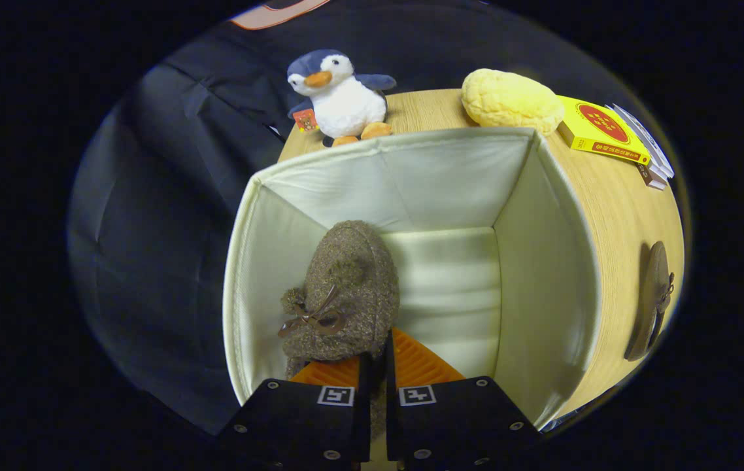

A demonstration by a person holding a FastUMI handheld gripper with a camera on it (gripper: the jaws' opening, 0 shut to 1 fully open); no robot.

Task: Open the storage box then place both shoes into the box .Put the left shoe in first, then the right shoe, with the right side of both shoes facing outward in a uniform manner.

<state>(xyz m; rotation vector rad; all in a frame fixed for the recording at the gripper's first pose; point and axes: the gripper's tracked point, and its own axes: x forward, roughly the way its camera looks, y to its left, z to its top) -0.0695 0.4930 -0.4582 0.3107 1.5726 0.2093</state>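
Note:
A cream fabric storage box (545,261) stands open on a wooden table, and I look down into it. My gripper (375,366) is shut on the heel rim of a brown fuzzy shoe (349,288) with a brown bow and pompoms. That shoe hangs inside the box, toe pointing down toward the box floor, close to the left wall. The other brown shoe (652,301) lies on the table outside the box, to the right of its right wall.
Behind the box on the wooden table (620,209) sit a plush penguin (340,98), a yellow plush lump (509,101) and a yellow book (601,131) on a small stack. Black cloth hangs to the left of the table.

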